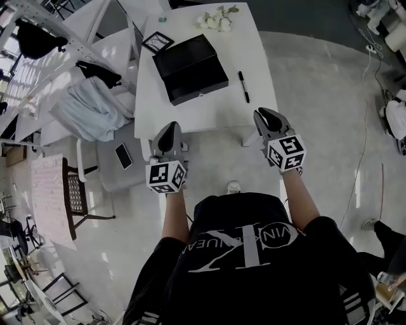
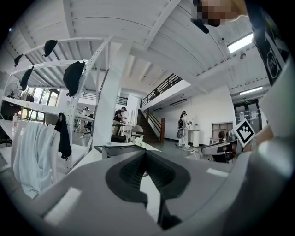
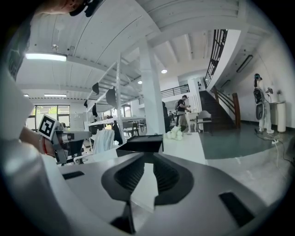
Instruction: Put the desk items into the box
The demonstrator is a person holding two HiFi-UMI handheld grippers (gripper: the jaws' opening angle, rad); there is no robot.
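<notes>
A white desk [image 1: 254,47] holds an open black box [image 1: 190,68], a black pen [image 1: 243,86], a bunch of white flowers [image 1: 217,19] and a small black-framed square [image 1: 157,42]. My left gripper [image 1: 170,129] hovers at the desk's near edge, left of centre, shut with nothing in it. My right gripper [image 1: 262,114] hangs at the near edge below the pen, also shut and empty. The left gripper view shows the box [image 2: 120,148] and flowers [image 2: 140,144] beyond its closed jaws. In the right gripper view the box [image 3: 143,143] and flowers [image 3: 175,133] lie straight ahead.
A chair draped with pale cloth [image 1: 95,108] stands left of the desk. A phone [image 1: 124,155] lies on a grey seat [image 1: 108,171] by the left gripper. White racks [image 1: 44,32] with dark clothing fill the far left. A cable [image 1: 365,133] runs over the floor at right.
</notes>
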